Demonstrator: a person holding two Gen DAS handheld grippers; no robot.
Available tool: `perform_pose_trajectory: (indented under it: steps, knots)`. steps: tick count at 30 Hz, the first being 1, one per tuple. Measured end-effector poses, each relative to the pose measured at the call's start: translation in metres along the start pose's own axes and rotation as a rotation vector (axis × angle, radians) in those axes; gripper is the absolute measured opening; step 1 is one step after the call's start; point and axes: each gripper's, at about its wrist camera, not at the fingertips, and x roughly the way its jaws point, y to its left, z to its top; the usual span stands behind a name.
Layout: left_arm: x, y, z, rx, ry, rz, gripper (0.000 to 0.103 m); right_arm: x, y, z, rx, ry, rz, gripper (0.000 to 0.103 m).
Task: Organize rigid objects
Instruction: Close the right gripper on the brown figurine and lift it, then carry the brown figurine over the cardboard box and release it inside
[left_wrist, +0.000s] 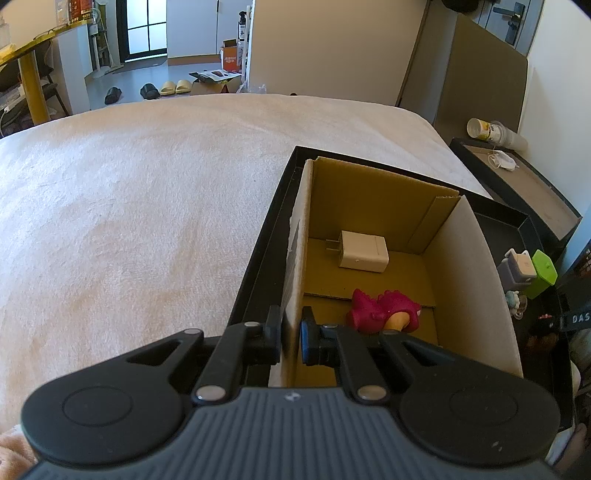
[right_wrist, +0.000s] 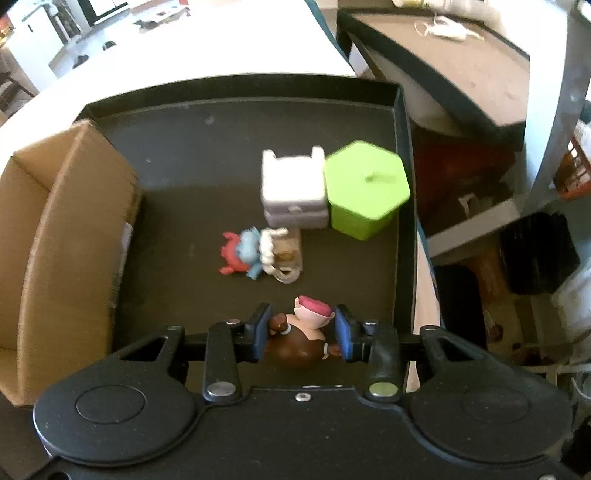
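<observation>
My left gripper (left_wrist: 291, 334) is shut on the left wall of a cardboard box (left_wrist: 295, 258) that stands in a black tray (left_wrist: 255, 258). Inside the box lie a white charger (left_wrist: 364, 251) and a magenta toy figure (left_wrist: 384, 310). In the right wrist view my right gripper (right_wrist: 301, 332) has its pads on both sides of a brown and pink figurine (right_wrist: 303, 336) over the black tray (right_wrist: 207, 155). A blue and red figurine (right_wrist: 255, 254), a white and grey cube toy (right_wrist: 293, 192) and a green hexagonal container (right_wrist: 365, 192) sit in the tray.
The tray rests on a cream blanket (left_wrist: 129, 203). A dark side table (left_wrist: 524, 184) with cups (left_wrist: 491, 131) stands to the right. The cardboard box shows in the right wrist view (right_wrist: 55, 240) at the tray's left. Clutter and shelving (right_wrist: 517, 240) lie right of the tray.
</observation>
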Motion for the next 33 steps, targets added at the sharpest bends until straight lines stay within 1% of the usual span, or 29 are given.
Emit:
perform_pose_trajectory:
  steps: [3, 5, 16, 23, 33]
  knots:
    - [0.0, 0.001, 0.0, -0.001, -0.001, -0.003, 0.009, -0.007, 0.003, 0.001, 0.011, -0.018, 0.028, 0.036]
    - [0.0, 0.001, 0.0, -0.001, -0.001, -0.003, 0.009, -0.012, 0.008, 0.003, -0.002, -0.033, 0.019, 0.036]
    - [-0.003, 0.003, -0.001, -0.002, -0.003, -0.02, 0.009, -0.047, 0.046, 0.022, -0.073, -0.121, 0.035, 0.036]
    - [-0.002, 0.005, 0.0, -0.009, 0.001, -0.025, 0.009, -0.062, 0.071, 0.033, -0.122, -0.159, 0.054, 0.036]
    - [-0.001, 0.005, -0.001, -0.013, -0.002, -0.032, 0.009, -0.08, 0.101, 0.045, -0.157, -0.206, 0.09, 0.036]
